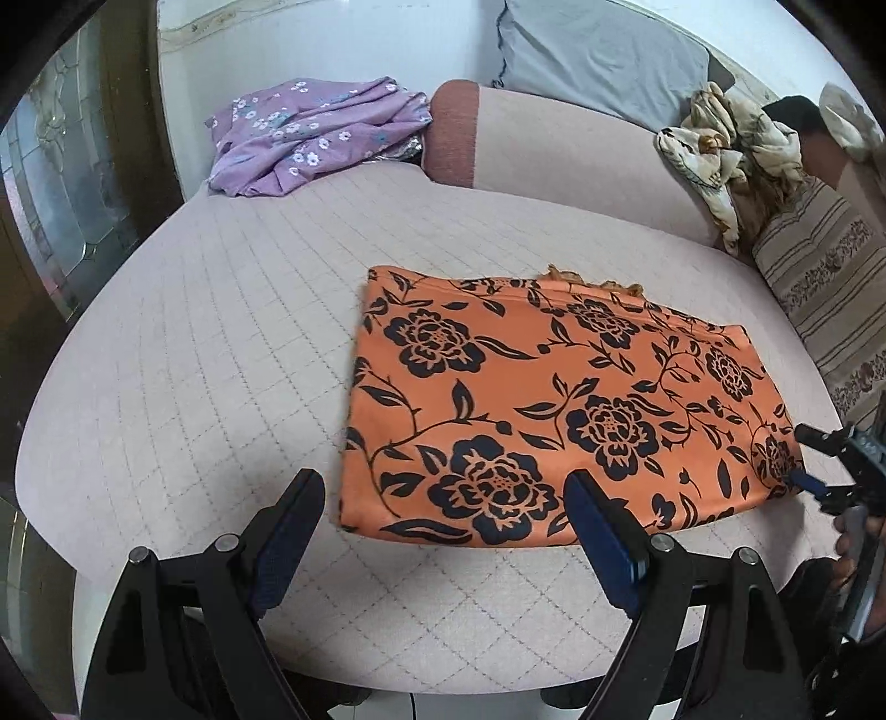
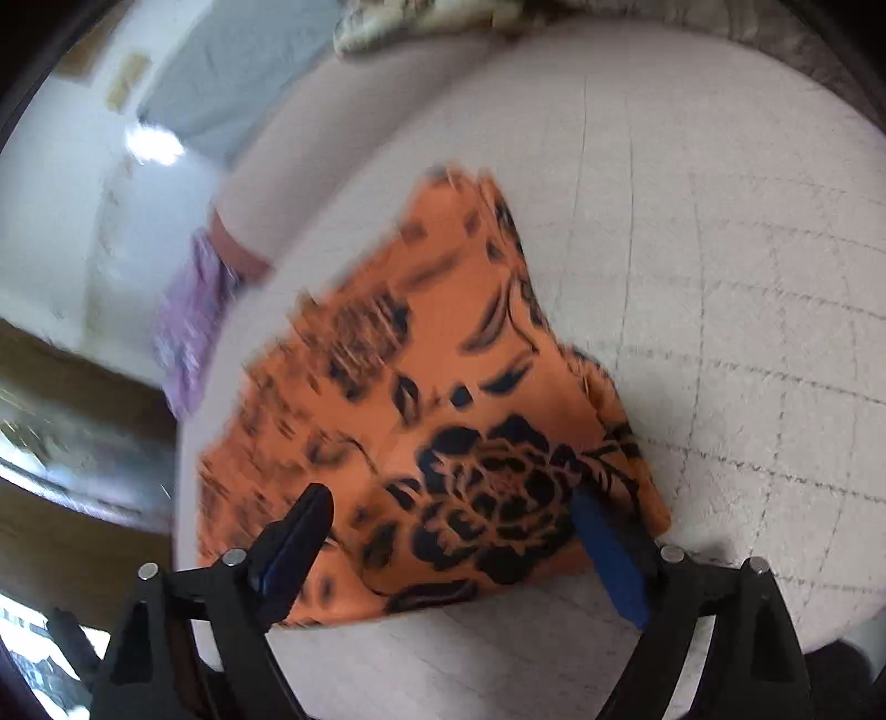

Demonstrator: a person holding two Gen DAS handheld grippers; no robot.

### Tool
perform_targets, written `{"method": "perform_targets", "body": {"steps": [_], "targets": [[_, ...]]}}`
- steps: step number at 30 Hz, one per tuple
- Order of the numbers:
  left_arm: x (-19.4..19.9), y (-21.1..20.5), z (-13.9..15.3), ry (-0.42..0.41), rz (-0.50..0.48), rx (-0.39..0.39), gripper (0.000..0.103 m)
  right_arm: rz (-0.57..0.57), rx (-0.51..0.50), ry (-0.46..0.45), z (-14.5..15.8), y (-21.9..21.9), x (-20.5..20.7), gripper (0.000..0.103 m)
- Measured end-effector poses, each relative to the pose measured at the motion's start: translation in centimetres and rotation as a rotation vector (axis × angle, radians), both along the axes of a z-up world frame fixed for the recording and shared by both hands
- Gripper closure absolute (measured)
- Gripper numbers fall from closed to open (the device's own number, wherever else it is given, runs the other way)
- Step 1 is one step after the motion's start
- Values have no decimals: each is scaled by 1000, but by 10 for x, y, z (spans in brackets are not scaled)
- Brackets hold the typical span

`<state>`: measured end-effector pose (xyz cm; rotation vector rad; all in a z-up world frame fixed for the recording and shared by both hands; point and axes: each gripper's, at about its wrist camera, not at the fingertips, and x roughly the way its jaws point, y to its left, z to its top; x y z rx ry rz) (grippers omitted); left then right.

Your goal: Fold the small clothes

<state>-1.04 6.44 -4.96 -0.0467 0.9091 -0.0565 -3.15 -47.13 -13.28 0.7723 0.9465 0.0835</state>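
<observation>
A quilted pale-pink bed cover (image 1: 232,343) bears the task's thing, an orange cloth with black flower print (image 1: 554,410), which lies folded into a flat rectangle toward the right of the bed, its long near edge facing the left gripper. At the head of the bed sit a crumpled purple floral garment (image 1: 310,138), a grey pillow (image 1: 603,50) and a bundled beige patterned cloth (image 1: 720,149), all well apart from the orange piece. The orange cloth appears thin, light and limp: it should drape and slide over itself readily, so a hold is best taken at a corner or along a doubled edge, pinching all layers at once, rather than in the middle of the panel. The left gripper (image 1: 448,509) hangs low over the bed just before the cloth's near-left corner, fingers spread wide and grasping nothing, its right finger (image 1: 601,531) overlapping the cloth's near edge in this view. The right gripper (image 2: 451,526) is angled steeply down at the cloth's near-right corner with its jaws wide apart, straddling the fabric; the right wrist view is motion-blurred, so whether a finger already touches the cloth cannot be settled, though in the left wrist view one blue fingertip (image 1: 805,481) seems to meet that corner.
</observation>
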Motion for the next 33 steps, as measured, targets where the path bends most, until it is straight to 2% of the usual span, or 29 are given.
{"method": "perform_targets", "body": {"steps": [2, 6, 7, 9, 10, 11, 14, 18, 19, 21, 22, 23, 25, 30, 33], "targets": [[0, 2, 0, 0, 8, 0, 15, 28, -52, -27, 18, 12, 2, 13], [4, 3, 0, 5, 12, 3, 15, 126, -143, -162, 56, 43, 10, 12], [5, 3, 0, 7, 11, 4, 15, 138, -147, -171, 56, 47, 14, 9], [6, 3, -1, 8, 13, 10, 15, 132, -136, -119, 34, 45, 23, 9], [7, 2, -1, 11, 11, 12, 15, 106, -121, -50, 15, 35, 24, 9], [9, 2, -2, 15, 8, 17, 15, 66, -98, 57, -10, 26, 28, 10], [13, 3, -4, 18, 20, 33, 15, 43, -51, -19, 6, 19, 14, 10], [20, -1, -10, 38, 21, 25, 15, 84, -84, -117, 31, 22, 14, 10], [21, -3, -12, 44, 16, 33, 15, 82, -84, -113, 26, 21, 18, 9], [21, -6, -15, 50, 7, 46, 15, 39, -81, -2, 0, 10, 24, 9], [21, -7, -16, 51, 5, 53, 15, 24, -37, 10, -12, 3, 21, 9], [22, -7, -16, 52, 5, 59, 15, 14, -34, -35, -8, 1, 15, 9], [25, -6, -18, 57, 13, 66, 15, 18, -61, -23, 1, 8, 16, 9], [31, -8, -25, 78, 10, 63, 15, 99, -84, -127, 35, 25, 28, 9], [31, -10, -28, 83, 2, 78, 15, 103, -31, -85, 21, 23, 50, 9]]}}
